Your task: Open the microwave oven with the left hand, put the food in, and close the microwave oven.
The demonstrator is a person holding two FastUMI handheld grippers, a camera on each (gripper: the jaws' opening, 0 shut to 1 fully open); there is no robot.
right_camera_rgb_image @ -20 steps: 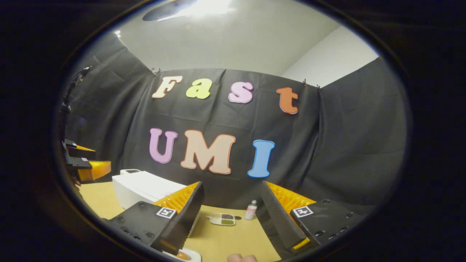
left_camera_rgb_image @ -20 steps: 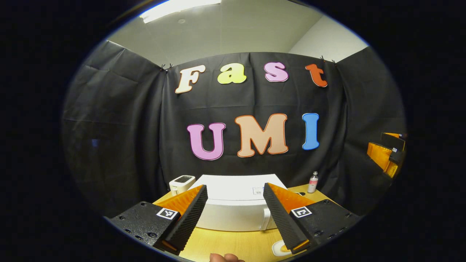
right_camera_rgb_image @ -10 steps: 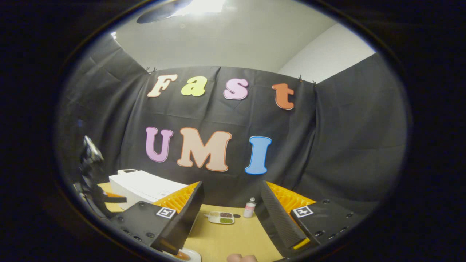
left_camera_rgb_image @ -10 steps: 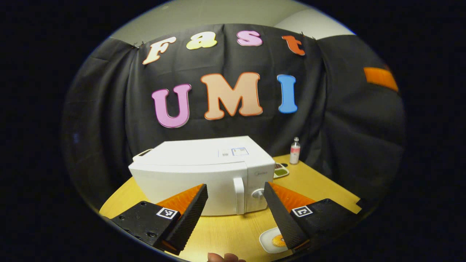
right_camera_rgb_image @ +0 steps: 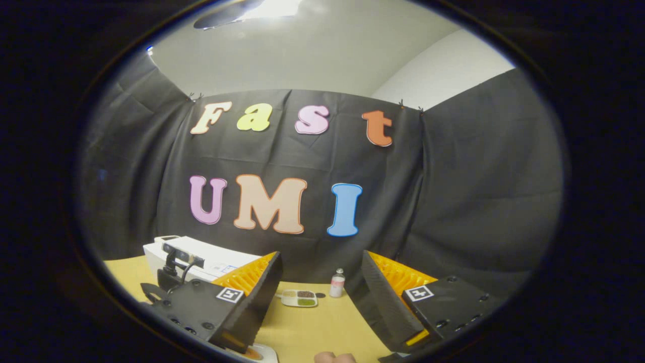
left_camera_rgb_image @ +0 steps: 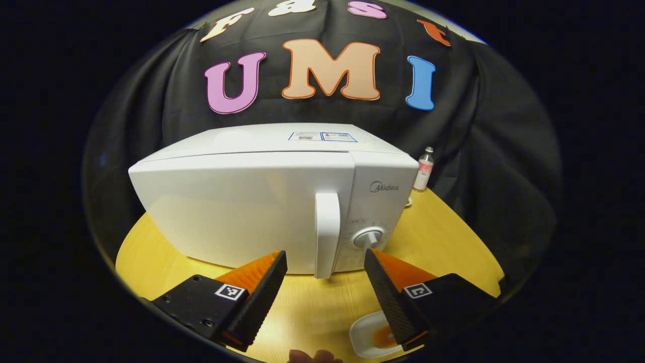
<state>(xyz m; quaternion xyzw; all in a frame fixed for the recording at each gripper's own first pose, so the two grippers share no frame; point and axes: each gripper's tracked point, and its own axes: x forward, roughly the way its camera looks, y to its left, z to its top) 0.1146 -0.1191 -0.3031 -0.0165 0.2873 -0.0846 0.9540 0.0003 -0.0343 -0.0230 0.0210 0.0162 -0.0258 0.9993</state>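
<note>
**A:** What do you have in front of the left tool?

**B:** I see the boxy white plastic microwave oven (left_camera_rgb_image: 267,201) on the round yellow wooden table (left_camera_rgb_image: 443,237), door closed. Its upright white bar handle (left_camera_rgb_image: 326,233) sits between my left gripper (left_camera_rgb_image: 325,269) fingers in the picture, but farther off; nothing is touching. The fingers stand wide apart, holding nothing. A round white dial (left_camera_rgb_image: 369,238) is just to the right of the handle.

**A:** And the food?

**B:** A small white plate with something orange on it (left_camera_rgb_image: 370,335) lies on the table near me, partly behind the tool's right finger. I can't tell what the food is.

**A:** The right tool?

**B:** My right gripper (right_camera_rgb_image: 317,280) is spread open too, empty, held above the table and tilted up toward the black wall. In the right gripper view the microwave (right_camera_rgb_image: 211,257) is off to the left, with a dark camera-like device on a stand (right_camera_rgb_image: 176,262) in front of it.

**A:** Anything else?

**B:** A small clear bottle with a pink label (right_camera_rgb_image: 336,285) stands near the wall, and a white divided tray with brown and green fillings (right_camera_rgb_image: 299,298) lies beside it.
</note>
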